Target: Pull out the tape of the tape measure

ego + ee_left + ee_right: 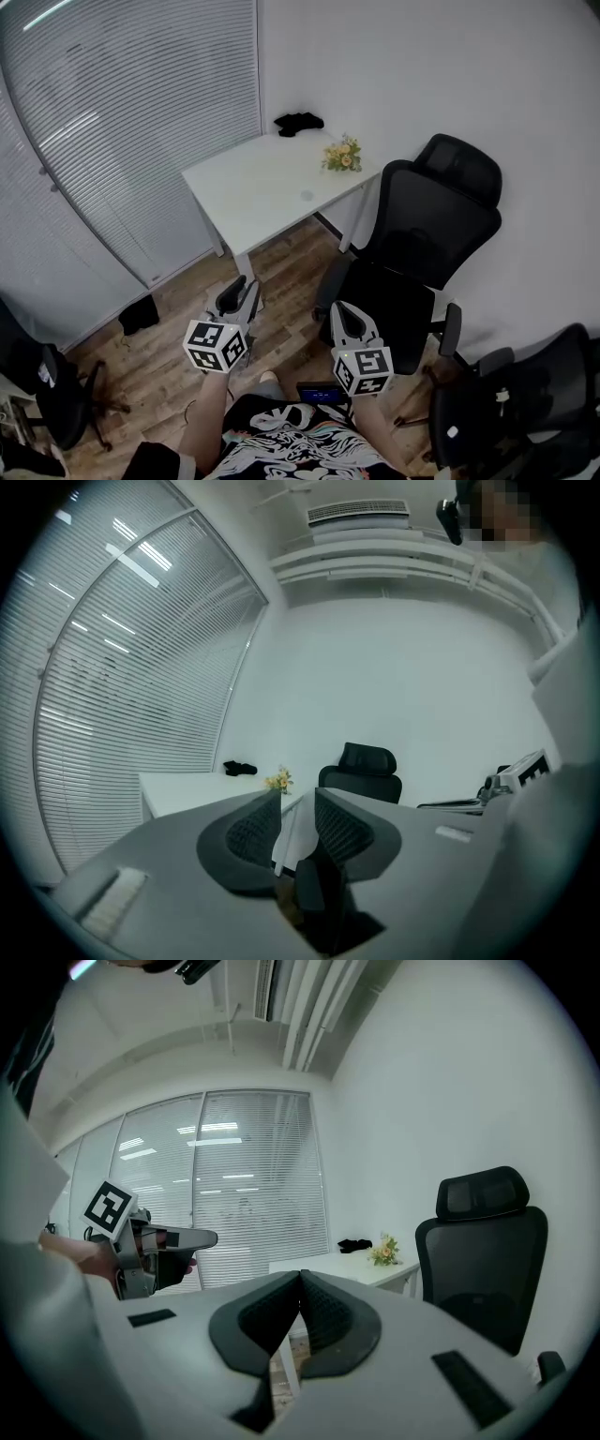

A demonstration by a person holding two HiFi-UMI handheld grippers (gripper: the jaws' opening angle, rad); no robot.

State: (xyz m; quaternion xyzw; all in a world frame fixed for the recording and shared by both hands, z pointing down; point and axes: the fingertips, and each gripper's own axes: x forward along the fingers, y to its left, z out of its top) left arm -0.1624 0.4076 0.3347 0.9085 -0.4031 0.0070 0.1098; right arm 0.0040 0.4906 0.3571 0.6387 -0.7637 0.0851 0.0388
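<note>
I can make out no tape measure in any view. Both grippers are held at waist height over the wooden floor, short of the white table [258, 187]. My left gripper [234, 298] has a narrow gap between its ribbed pads, and nothing sits in that gap. In the left gripper view my left gripper [297, 799] points at the table and a black chair. My right gripper [344, 317] is empty. In its own view, my right gripper [300, 1275] has its tips touching.
On the table lie a small yellow flower bunch [343, 156] and a black bundle [298, 122]. A black office chair [422, 234] stands right of the table, with more dark chairs at the lower left and lower right. Blinds [131, 112] cover the left wall.
</note>
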